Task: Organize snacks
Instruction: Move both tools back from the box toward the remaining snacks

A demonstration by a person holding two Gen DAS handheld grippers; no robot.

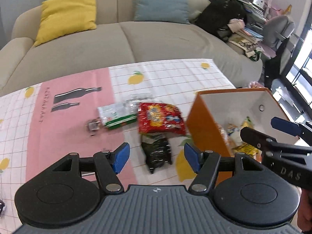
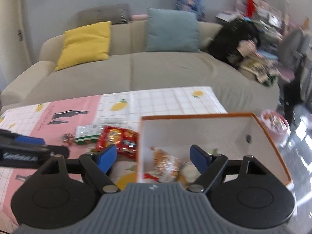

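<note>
Left wrist view: left gripper [image 1: 157, 157] spread wide, holding nothing. Just ahead between the fingers, a dark snack packet [image 1: 157, 153]; beyond it a red snack bag [image 1: 160, 118], farther left a green-and-white packet [image 1: 117, 115], all on the lemon-print tablecloth [image 1: 165, 78]. To the right, an orange box [image 1: 206, 124].

Right wrist view: right gripper [image 2: 154, 157] wide apart, empty, above the box rim. Inside the box, a bread-like packet [image 2: 165, 165].

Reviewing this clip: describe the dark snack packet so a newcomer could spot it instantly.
Start at the orange box on the lemon-print tablecloth. Just left of it lies a red snack bag; the dark packet sits directly below that bag in the left wrist view. It is the only black, crinkly wrapper there.
</note>
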